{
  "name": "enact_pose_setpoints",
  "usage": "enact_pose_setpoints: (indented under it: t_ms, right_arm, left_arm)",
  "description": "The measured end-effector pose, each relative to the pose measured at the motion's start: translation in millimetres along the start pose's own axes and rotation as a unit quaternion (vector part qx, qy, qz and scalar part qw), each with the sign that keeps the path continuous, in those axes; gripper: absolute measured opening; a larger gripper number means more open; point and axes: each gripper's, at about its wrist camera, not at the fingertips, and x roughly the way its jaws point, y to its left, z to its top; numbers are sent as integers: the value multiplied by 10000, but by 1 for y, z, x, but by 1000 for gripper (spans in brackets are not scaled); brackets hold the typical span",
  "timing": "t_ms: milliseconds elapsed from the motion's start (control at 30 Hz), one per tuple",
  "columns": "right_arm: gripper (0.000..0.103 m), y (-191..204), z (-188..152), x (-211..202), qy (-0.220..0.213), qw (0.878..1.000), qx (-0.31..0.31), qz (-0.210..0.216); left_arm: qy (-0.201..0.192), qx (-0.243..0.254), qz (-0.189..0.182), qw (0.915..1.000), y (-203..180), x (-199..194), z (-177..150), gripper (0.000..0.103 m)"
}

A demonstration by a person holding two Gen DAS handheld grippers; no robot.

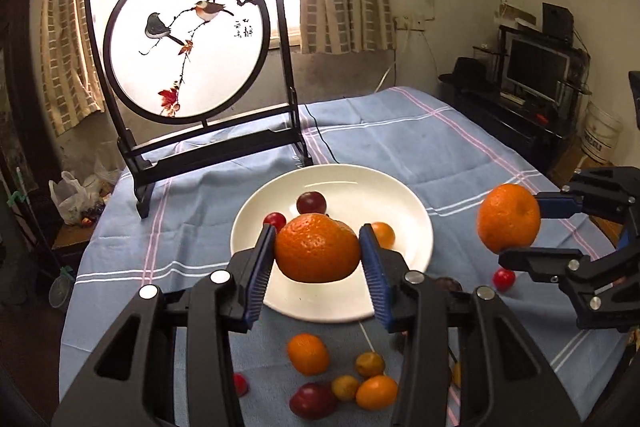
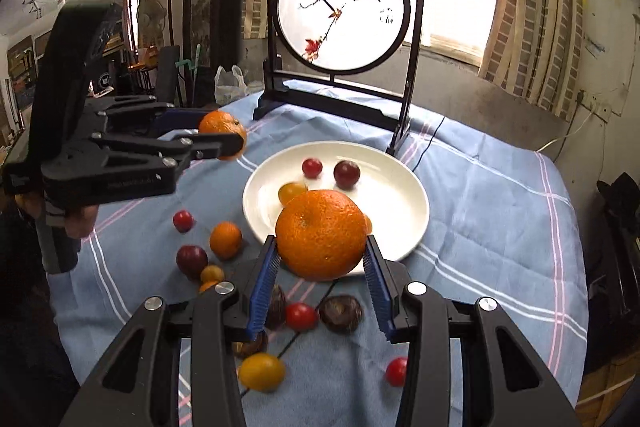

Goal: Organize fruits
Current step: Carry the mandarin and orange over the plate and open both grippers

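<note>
Carrying two oranges at once, both grippers are held above the blue checked tablecloth (image 1: 400, 147), near the white plate (image 1: 408, 211).

Left wrist view. Item: left gripper (image 1: 318, 259), blue pads pinching an orange (image 1: 318, 247), raised over the near rim of the plate. On the plate: a dark red plum (image 1: 311, 202), a cherry tomato (image 1: 275, 219), a small orange fruit (image 1: 383, 233). Loose on the cloth by the near edge of the table: a tangerine (image 1: 308, 353), several kumquats (image 1: 370, 363), another plum (image 1: 312, 399). Item: right gripper (image 1: 516, 231), pinching a second orange (image 1: 508, 218) off the plate's right side. A cherry tomato (image 1: 503, 279) lies on the cloth below it.

Right wrist view. Item: second orange (image 2: 322, 233) held between the right gripper's (image 2: 322, 259) pads, over the plate's (image 2: 400, 187) near rim. The left gripper (image 2: 228, 143) is seen side-on with its orange (image 2: 218, 123), above the cloth left of the plate. Dark chestnut-like items (image 2: 341, 313), a tomato (image 2: 300, 315) and a yellow fruit (image 2: 261, 372) lie beneath.

Risks, judged. Round fruit released from a height may roll on the smooth plate, knock the small fruit or run over the rim. Both grippers converging on one plate may collide. An orange held only by its sides may slip. The framed bird screen (image 2: 344, 7) at the far edge could be struck.
</note>
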Motion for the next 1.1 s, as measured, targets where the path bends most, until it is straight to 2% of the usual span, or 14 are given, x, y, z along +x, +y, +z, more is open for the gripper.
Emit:
enact_pose_setpoints:
  t_ms: [267,667,933,1100]
  right_arm:
    - [43,-10,31,40,73,9999,73,-24]
    - [43,-32,42,105,481,9984,245,-142]
    - [43,-48,40,154,949,9943,387,-299]
    - [44,-54,40,174,1122,9919,482,-343]
  left_arm:
    - [140,14,202,9997,-5,39,7,42]
    - [546,108,249,9981,-4,92,1,42]
    - [1057,181,202,9940,-6,127,-10,42]
    - [1204,226,286,9921,-9,140,-13,42]
